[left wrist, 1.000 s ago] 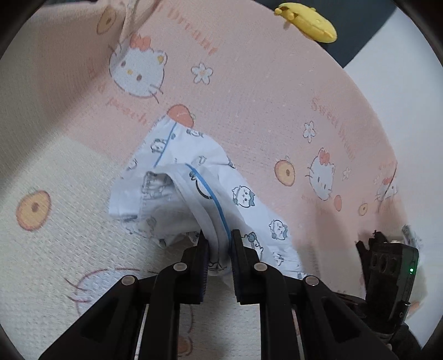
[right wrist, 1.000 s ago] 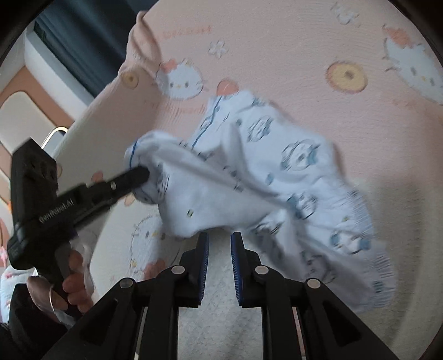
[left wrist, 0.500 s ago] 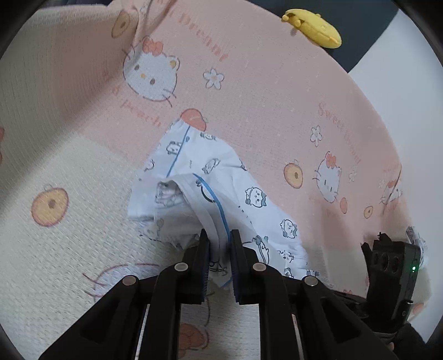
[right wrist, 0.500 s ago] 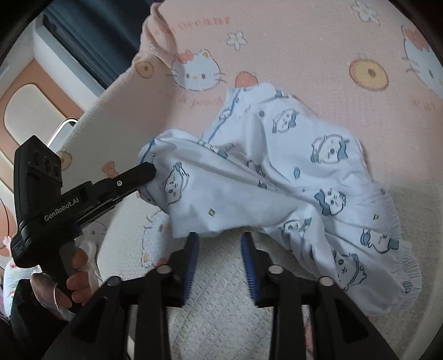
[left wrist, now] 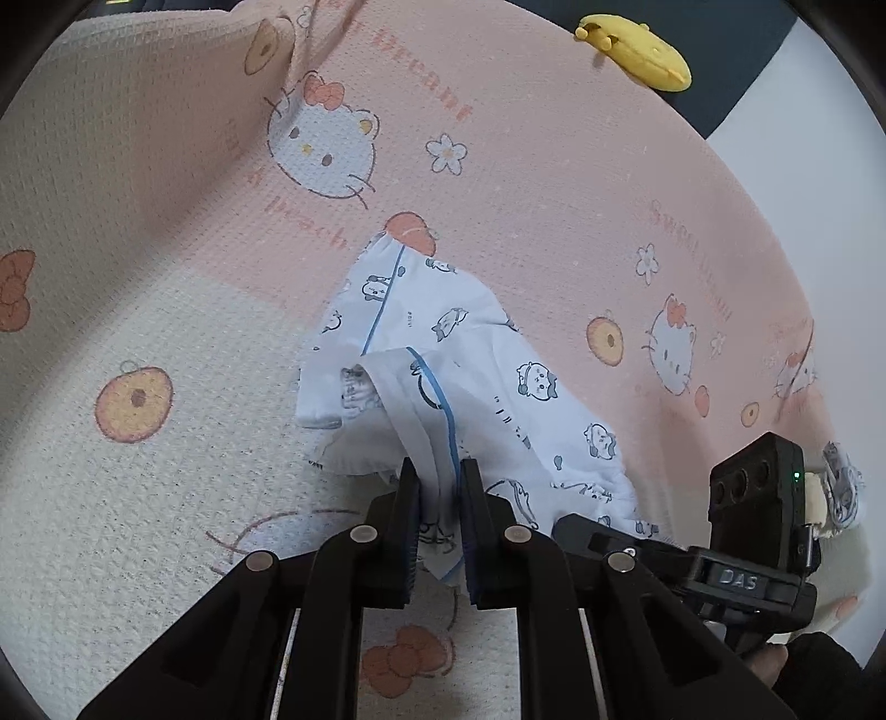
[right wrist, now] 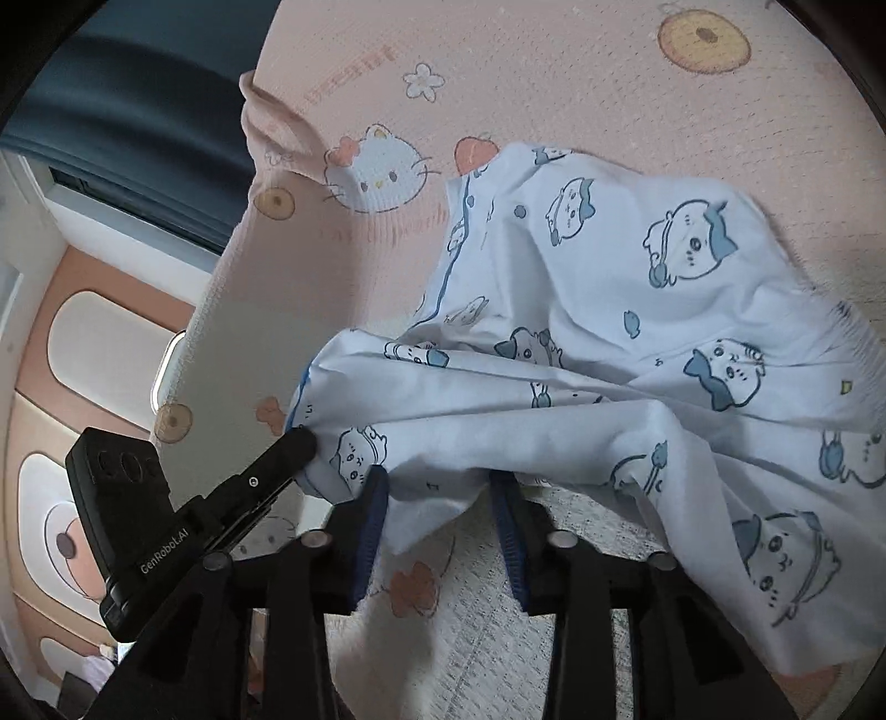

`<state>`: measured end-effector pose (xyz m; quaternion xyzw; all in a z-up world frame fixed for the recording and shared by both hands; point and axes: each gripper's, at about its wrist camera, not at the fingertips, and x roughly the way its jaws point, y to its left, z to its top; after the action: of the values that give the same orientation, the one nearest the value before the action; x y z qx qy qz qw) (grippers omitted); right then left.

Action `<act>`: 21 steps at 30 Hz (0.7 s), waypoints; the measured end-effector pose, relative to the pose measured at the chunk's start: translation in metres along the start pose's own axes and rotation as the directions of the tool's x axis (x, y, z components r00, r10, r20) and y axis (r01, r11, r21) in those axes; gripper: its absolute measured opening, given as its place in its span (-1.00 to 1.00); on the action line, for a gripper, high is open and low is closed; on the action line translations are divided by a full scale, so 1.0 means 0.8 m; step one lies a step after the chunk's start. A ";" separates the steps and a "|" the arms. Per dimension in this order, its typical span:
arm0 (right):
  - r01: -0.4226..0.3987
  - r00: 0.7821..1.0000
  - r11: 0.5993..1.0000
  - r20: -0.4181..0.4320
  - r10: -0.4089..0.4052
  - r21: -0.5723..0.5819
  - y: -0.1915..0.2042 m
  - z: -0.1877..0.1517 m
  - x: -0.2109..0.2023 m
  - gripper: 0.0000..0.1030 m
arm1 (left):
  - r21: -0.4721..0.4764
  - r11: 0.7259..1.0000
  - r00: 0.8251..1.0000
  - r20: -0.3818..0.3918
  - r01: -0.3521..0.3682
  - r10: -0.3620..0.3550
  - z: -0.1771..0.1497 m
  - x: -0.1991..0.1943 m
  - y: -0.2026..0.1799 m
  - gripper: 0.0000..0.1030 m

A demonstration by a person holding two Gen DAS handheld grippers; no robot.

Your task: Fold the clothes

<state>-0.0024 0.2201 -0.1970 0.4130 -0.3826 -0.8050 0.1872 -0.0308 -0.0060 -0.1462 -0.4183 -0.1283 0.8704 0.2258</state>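
— How many things here?

— One white garment (left wrist: 487,382) with blue cartoon prints, two grippers, one pink blanket (left wrist: 554,183).

— Which way does it run?

— Crumpled, stretching away ahead of the left gripper (left wrist: 437,487), which is clamped on its blue-piped edge.

— And the right gripper (right wrist: 437,498)?

— Jaws closing, a fold hanging between them.

Bed cover: pink and cream waffle blanket (left wrist: 554,183) printed with cartoon cats, flowers and doughnuts.
Beyond the bed: dark blue curtain (right wrist: 127,127); orange wall panels (right wrist: 72,332) with cream insets.
Far edge: yellow plush toy (left wrist: 637,52).
Light: soft daylight.
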 end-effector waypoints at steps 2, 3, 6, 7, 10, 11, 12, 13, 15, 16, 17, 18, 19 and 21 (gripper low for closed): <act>0.017 1.000 1.000 -0.002 -0.017 -0.021 0.004 -0.004 0.004 -0.82 | -0.016 1.000 1.000 -0.022 -0.014 0.013 0.001 0.002 0.005 -0.78; 0.022 1.000 0.999 -0.004 -0.022 -0.031 0.006 -0.006 0.006 -0.82 | -0.038 0.999 0.999 -0.048 -0.020 0.019 0.001 0.005 0.009 -0.78; 0.016 1.000 0.999 -0.007 -0.017 -0.046 0.011 -0.010 0.011 -0.82 | -0.152 0.988 0.990 -0.142 -0.012 -0.010 -0.001 0.017 0.031 -0.75; 0.015 1.000 0.998 -0.007 -0.016 -0.053 0.012 -0.012 0.012 -0.82 | -0.193 0.981 0.987 -0.158 0.001 -0.033 -0.002 0.018 0.039 -0.74; 0.030 0.999 0.996 -0.009 -0.031 -0.086 0.019 -0.025 0.017 -0.82 | -0.306 0.951 0.979 -0.179 0.038 -0.097 -0.012 0.016 0.061 -0.50; 0.040 0.999 0.994 -0.009 -0.041 -0.101 0.022 -0.030 0.019 -0.82 | -0.334 0.942 0.976 -0.187 0.045 -0.113 -0.016 0.014 0.067 -0.21; 0.045 0.999 0.993 -0.009 -0.047 -0.112 0.024 -0.033 0.021 -0.82 | -0.356 0.933 0.973 -0.195 0.049 -0.125 -0.020 0.012 0.071 -0.01; 0.046 0.999 0.992 -0.009 -0.047 -0.121 0.026 -0.037 0.022 -0.82 | -0.371 0.927 0.972 -0.197 0.049 -0.130 -0.024 0.010 0.075 0.27; 0.028 1.000 0.991 -0.009 -0.030 -0.134 0.030 -0.041 0.022 -0.82 | -0.379 0.925 0.977 -0.189 0.021 -0.100 -0.030 0.000 0.078 0.30; 0.015 1.000 0.990 -0.010 -0.016 -0.140 0.032 -0.043 0.022 -0.82 | -0.381 0.925 0.979 -0.185 0.004 -0.081 -0.033 -0.005 0.079 0.30; 0.008 1.000 0.988 -0.009 -0.010 -0.152 0.036 -0.046 0.022 -0.82 | -0.365 0.931 0.983 -0.178 -0.019 -0.049 -0.034 -0.011 0.077 0.30; 0.015 1.000 0.985 -0.009 -0.016 -0.172 0.041 -0.050 0.021 -0.82 | -0.338 0.940 0.986 -0.168 -0.048 -0.010 -0.034 -0.017 0.073 0.30; 0.026 1.000 0.981 -0.009 -0.028 -0.190 0.045 -0.052 0.021 -0.82 | -0.311 0.947 0.987 -0.157 -0.077 0.029 -0.034 -0.023 0.069 0.30; 0.064 0.998 0.971 -0.001 -0.066 -0.229 0.052 -0.054 0.018 -0.82 | -0.240 0.964 0.987 -0.136 -0.115 0.084 -0.032 -0.032 0.057 0.30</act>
<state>0.0232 0.1650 -0.1885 0.4047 -0.2729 -0.8475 0.2085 -0.0100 -0.0569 -0.1635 -0.5026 -0.2003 0.8301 0.1352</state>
